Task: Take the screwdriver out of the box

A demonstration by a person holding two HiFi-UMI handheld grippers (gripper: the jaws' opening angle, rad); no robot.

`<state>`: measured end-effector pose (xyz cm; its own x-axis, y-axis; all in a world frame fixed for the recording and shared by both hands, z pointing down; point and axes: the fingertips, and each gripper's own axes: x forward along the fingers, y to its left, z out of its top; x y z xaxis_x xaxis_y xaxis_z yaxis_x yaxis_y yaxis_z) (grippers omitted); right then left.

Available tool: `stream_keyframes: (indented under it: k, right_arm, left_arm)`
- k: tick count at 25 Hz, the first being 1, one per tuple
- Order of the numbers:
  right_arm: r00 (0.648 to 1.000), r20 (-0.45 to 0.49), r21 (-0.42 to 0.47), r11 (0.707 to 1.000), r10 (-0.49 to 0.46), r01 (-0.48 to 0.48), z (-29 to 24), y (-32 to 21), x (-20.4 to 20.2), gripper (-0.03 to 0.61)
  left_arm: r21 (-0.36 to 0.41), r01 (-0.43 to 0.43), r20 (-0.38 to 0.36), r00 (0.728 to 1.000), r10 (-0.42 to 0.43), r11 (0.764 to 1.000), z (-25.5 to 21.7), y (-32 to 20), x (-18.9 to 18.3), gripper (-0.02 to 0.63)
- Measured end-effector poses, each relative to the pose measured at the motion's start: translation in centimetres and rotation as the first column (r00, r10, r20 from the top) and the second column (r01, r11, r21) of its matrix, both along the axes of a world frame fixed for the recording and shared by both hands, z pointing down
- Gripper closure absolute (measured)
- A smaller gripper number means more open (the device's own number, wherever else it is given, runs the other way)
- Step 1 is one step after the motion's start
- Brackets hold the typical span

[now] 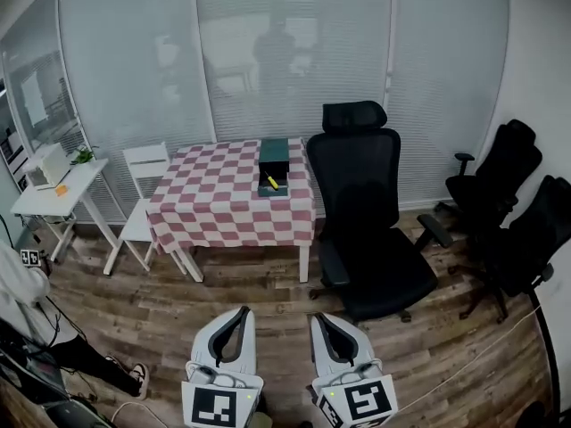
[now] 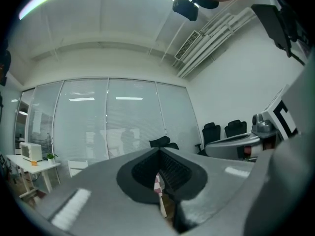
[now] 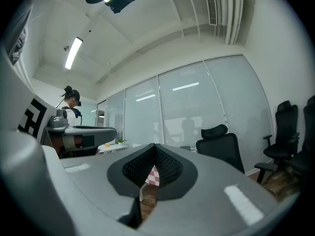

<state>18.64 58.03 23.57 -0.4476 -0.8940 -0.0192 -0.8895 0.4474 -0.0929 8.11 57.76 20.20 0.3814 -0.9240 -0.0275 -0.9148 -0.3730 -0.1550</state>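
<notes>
Closest to the camera are the two tools, left tool (image 1: 242, 312) and right tool (image 1: 318, 318), side by side over the wood floor and well short of the desk (image 1: 223, 199). Both are closed with nothing in them. In the left gripper view the left tool's (image 2: 158, 151) jaws meet at the tips, and it's the same in the right gripper view for the right tool (image 3: 154, 146). All you get through the slit below the tips is a sliver of the desk's red-and-white checked cloth.

The box (image 1: 272, 154) is dark green and sits on the desk near its right edge. The screwdriver (image 1: 273, 182) is in it, at the end of the box nearer the camera. Only a bit of yellow shows, and the rest of the box's inside is too small to make out.

A black office chair (image 1: 366, 212) is just beside the desk's right side, and a white chair (image 1: 143, 194) is at its left side. Well off to the desk's left, a person (image 1: 18, 283) is cut off by the frame edge.
</notes>
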Motion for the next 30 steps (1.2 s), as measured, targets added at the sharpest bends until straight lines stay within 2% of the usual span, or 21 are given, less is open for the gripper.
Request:
stream_keyframes:
  k: [5, 10, 16, 21, 30]
  right_arm:
    - [1.0, -0.01, -0.048, 0.999, -0.005, 0.004, 2.0, -4.5, -1.0, 0.551]
    - [1.0, -0.021, -0.068, 0.998, -0.019, 0.018, 2.5, -11.3, -4.1, 0.551]
    - [0.999, -0.032, -0.051, 0.999, -0.009, 0.007, 1.0, -19.4, -7.9, 0.551]
    - [0.998, -0.067, -0.019, 1.0, 0.007, -0.008, -0.2, -24.0, -10.1, 0.551]
    - [0.995, -0.094, -0.058, 0.998, 0.025, -0.031, 1.7, -29.4, -10.0, 0.551]
  left_arm:
    - [-0.03, 0.007, -0.016, 1.0, -0.008, 1.0, 1.8, -4.5, -1.5, 0.614]
    - [-0.027, 0.011, -0.038, 0.999, -0.012, 1.0, 2.0, -11.4, -4.5, 0.614]
    - [0.025, 0.005, -0.057, 0.998, -0.004, 1.0, 0.0, -18.7, -8.6, 0.614]
    - [0.063, 0.004, -0.09, 0.996, 0.002, 0.998, -1.3, -23.3, -10.9, 0.614]
    - [0.005, -0.028, -0.084, 0.996, 0.028, 1.0, 1.2, -29.0, -10.5, 0.614]
